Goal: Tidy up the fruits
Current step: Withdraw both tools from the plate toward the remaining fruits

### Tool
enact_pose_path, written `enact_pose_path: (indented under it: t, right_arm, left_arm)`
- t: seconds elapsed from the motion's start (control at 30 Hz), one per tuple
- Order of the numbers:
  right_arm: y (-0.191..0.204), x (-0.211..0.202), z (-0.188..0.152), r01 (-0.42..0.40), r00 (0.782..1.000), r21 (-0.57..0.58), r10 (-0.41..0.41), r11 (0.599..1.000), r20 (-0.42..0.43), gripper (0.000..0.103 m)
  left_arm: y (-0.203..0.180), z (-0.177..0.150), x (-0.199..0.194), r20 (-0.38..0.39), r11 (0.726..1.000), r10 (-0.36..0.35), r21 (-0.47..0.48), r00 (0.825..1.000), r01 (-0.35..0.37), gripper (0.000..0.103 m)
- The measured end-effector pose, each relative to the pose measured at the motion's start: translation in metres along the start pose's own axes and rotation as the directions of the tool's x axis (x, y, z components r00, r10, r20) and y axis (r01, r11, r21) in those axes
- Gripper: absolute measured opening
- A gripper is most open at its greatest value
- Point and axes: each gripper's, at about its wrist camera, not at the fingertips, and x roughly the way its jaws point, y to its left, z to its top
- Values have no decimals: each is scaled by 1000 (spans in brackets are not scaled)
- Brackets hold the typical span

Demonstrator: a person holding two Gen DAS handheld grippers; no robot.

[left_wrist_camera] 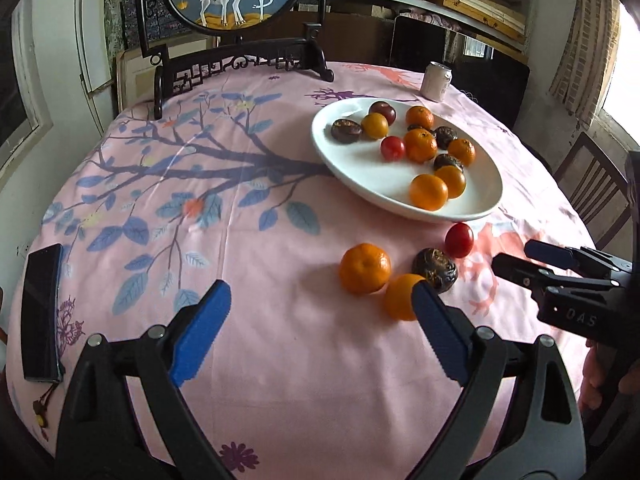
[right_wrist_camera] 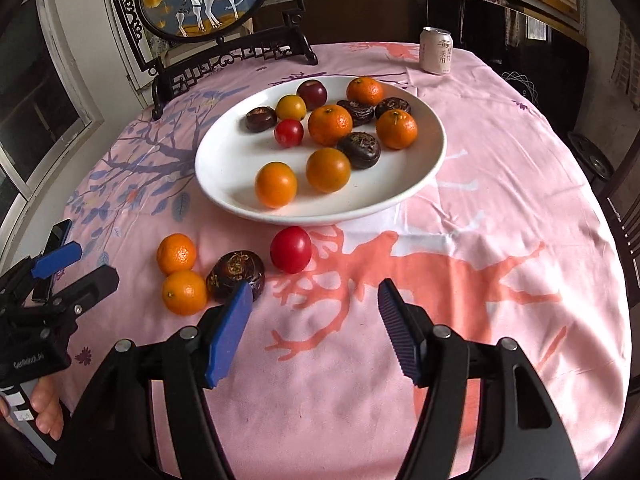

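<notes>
A white plate (left_wrist_camera: 360,184) (right_wrist_camera: 224,188) holds several oranges, red plums and dark brown fruits. On the pink tablecloth in front of it lie two oranges (left_wrist_camera: 365,268) (right_wrist_camera: 176,253), (left_wrist_camera: 400,297) (right_wrist_camera: 184,292), a dark brown fruit (left_wrist_camera: 436,270) (right_wrist_camera: 236,274) and a red plum (left_wrist_camera: 459,239) (right_wrist_camera: 291,249). My left gripper (left_wrist_camera: 322,294) (right_wrist_camera: 76,264) is open and empty, its right fingertip just in front of the nearer orange. My right gripper (right_wrist_camera: 314,294) (left_wrist_camera: 510,256) is open and empty, near the plum and the dark fruit.
A drink can (left_wrist_camera: 436,81) (right_wrist_camera: 436,50) stands at the table's far side. A framed deer screen on a dark stand (left_wrist_camera: 240,12) (right_wrist_camera: 200,8) stands at the back left. A dark phone (left_wrist_camera: 40,316) lies at the table's left edge. Chairs stand at the right.
</notes>
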Motion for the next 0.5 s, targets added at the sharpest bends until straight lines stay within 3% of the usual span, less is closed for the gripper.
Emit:
enact_pose_path:
  t: [0.13,0.27,0.4,0.43,0.5]
  right_arm:
    - [4,18,8,13,1000,13,-13,1000,7,66]
    - [10,36,14,20,1000,5,-20,1000,-10,48]
    - [10,52,18,-4,999,22,5,1000,-40,39]
    - [11,56,18,-24,999,22,25,999,-48,28]
    - [14,54,17,-17,999,13,18,1000,-40,28]
  left_arm:
    - [5,-8,-5,8,1000,-3,-2,1000,3,93]
    - [11,-12,-7,6,1000,-15,-6,1000,15,93]
    - [11,-15,-4,-9,999,-49,-5,999,49,93]
    - [9,-15,-4,-13,998,-60,-4,998,60,93]
    - [5,-16,-2,-21,998,-68,4,997,68,93]
